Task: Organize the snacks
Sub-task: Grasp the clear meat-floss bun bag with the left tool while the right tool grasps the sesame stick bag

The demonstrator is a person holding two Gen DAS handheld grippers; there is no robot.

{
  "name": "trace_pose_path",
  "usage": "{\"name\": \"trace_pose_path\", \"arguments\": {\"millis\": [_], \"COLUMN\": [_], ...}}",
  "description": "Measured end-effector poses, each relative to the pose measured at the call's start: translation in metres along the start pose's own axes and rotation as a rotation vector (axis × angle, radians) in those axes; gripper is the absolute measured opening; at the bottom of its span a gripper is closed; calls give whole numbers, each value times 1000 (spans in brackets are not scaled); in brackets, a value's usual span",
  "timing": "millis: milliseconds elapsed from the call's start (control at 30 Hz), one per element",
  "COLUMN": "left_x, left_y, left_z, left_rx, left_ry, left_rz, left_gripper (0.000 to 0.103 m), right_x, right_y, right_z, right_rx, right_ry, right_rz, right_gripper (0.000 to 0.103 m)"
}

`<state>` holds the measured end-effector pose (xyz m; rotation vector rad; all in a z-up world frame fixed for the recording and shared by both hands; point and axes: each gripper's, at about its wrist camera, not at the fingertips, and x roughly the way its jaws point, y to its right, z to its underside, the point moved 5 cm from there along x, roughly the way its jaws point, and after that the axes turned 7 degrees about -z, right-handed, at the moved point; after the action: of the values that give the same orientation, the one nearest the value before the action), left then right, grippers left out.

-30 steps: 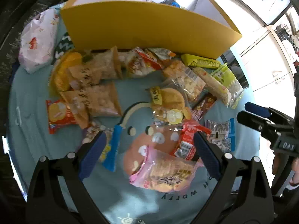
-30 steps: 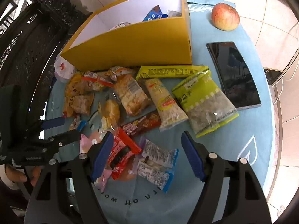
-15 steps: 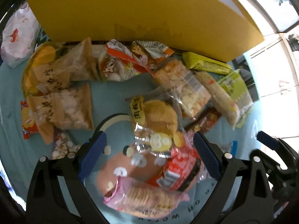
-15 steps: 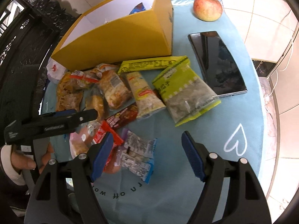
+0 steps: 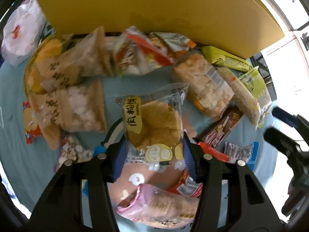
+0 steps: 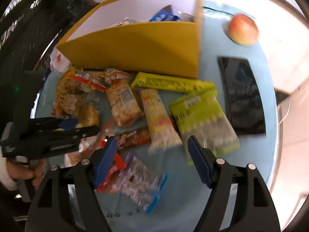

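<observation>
My left claw (image 5: 154, 154) has its blue pads pressed against both sides of a clear bun pack (image 5: 154, 119), pinching its lower end; the pack stands up toward 12 o'clock with a yellow label down its left side. Just below the claw, at 6 o'clock, lies a pink cracker bag (image 5: 160, 206), and a red wrapper (image 5: 210, 150) pokes out at 4 o'clock. At 9 o'clock sit two brown popcorn-style bags (image 5: 71, 104), one above the other. At 2 o'clock is a clear rice-cracker pack (image 5: 202, 85), with a brown bar (image 5: 222, 129) below it. The yellow box (image 5: 158, 9) fills 12 o'clock, its wall just behind the row of snacks. All of this rests on the blue desk (image 5: 15, 154).

My right claw (image 6: 152, 154) is wide open and grips nothing; it hangs over the desk (image 6: 251, 154). Below its left pad lies a purple-and-blue packet (image 6: 141, 181), blurred. At 12 o'clock a pale stick pack (image 6: 160, 118) and a green bag (image 6: 202, 119) lie side by side, with a long yellow-green pack (image 6: 170, 82) touching the box (image 6: 144, 46). A few packets show inside the box. At 2 o'clock lies a black phone (image 6: 243, 94), and an apple (image 6: 243, 29) is at 1 o'clock. The left claw (image 6: 63, 133) shows at 9 o'clock.
</observation>
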<state>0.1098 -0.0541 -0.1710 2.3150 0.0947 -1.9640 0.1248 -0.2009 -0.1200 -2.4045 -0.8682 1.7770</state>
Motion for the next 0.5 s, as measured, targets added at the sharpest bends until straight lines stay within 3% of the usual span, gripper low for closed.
{"name": "trace_pose_path", "arguments": {"millis": [167, 233, 300, 367, 433, 500], "left_x": [-7, -13, -13, -13, -14, -15], "left_y": [-7, -17, -16, -20, -26, -25], "left_z": [-1, 3, 3, 5, 8, 8], "left_rx": [-5, -5, -8, -8, -7, -5], "left_ry": [16, 21, 20, 13, 7, 12], "left_rz": [14, 20, 26, 28, 30, 33], "left_gripper": [53, 53, 53, 53, 53, 53], "right_x": [28, 42, 56, 58, 58, 54], "right_y": [-6, -6, -4, -3, -3, -2], "right_z": [-15, -17, -16, -19, -20, -18], "right_rx": [-90, -123, -150, -150, -146, -112], "right_ry": [-56, -99, -136, -121, -131, -132], "right_rz": [44, 84, 114, 102, 93, 43], "right_gripper": [69, 49, 47, 44, 30, 30]}}
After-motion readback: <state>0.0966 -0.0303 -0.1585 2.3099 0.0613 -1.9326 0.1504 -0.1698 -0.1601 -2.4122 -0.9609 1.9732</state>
